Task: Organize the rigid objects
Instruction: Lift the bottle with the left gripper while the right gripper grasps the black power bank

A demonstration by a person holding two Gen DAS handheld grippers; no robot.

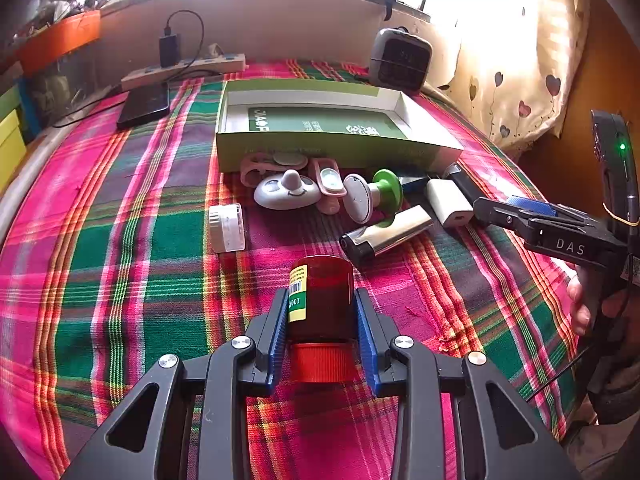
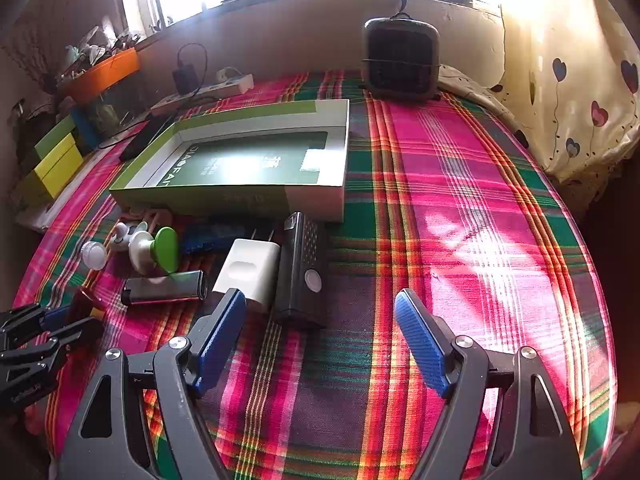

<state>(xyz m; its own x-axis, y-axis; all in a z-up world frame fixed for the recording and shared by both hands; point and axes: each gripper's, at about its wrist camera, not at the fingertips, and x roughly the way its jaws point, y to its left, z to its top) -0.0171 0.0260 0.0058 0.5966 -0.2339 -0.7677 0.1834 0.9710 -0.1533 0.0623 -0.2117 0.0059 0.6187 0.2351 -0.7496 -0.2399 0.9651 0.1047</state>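
Surface: a tabletop is covered by a pink, green and orange plaid cloth.

Landmark: an open green-and-white box is laid flat on the cloth, its interior showing a dark green printed panel.

Left tool: it is clenched on a dark red bottle, blue pads pressed against both sides. The bottle lies on its side with its red ribbed cap toward the camera and a yellow-green barcoded label along one flank. It is placed well in front of the box, on the near side of the cluster listed below.

Right tool: it is released, jaws spread wide with only cloth between them. It is held in front of the box's right end, near the white charger.

Items along the box's front wall:
- a pale pink piece and a white rounded toy are set close to the wall;
- a small white ribbed cylinder is laid in front of the box's left end;
- a green-and-white stamp-like piece is tipped on its side;
- a silver-and-black lighter is laid before the stamp-like piece;
- a white charger and a black perforated device lie side by side, touching.

Behind the box: a dark heater, a power strip and a black phone are placed.
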